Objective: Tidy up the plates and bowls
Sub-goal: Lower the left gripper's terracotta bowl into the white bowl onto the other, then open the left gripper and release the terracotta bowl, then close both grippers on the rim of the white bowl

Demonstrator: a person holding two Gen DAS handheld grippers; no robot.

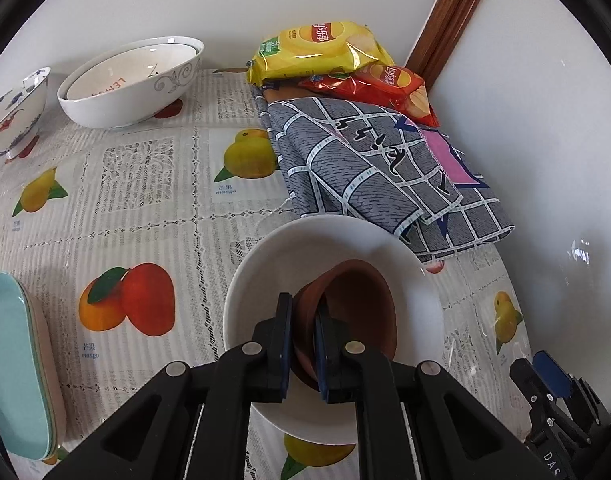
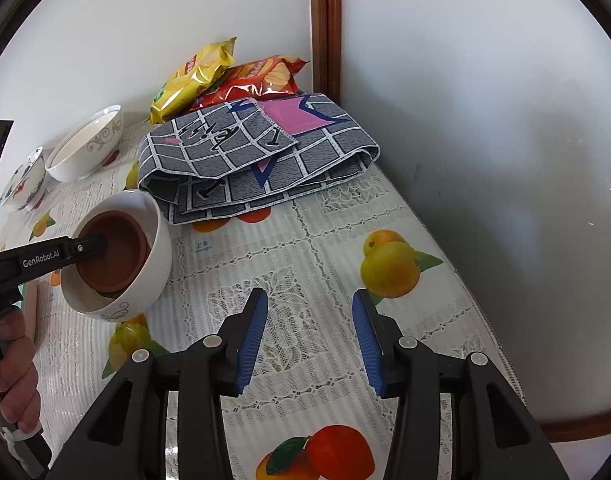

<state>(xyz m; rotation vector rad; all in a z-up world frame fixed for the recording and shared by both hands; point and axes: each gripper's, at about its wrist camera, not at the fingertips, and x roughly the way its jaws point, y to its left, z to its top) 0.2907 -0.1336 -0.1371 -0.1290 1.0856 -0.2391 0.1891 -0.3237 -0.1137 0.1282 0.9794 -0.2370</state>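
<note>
We pinch the brown bowl's rim with the left hand-held gripper to nest it inside the white bowl, while the right hand-held gripper waits spread beside that bowl.

Ahead of me white walls meet at a corner marked by a dark wooden post, upper centre of the frame. Below spreads a table under a lace-patterned cloth printed with mangoes, daylit.
</note>
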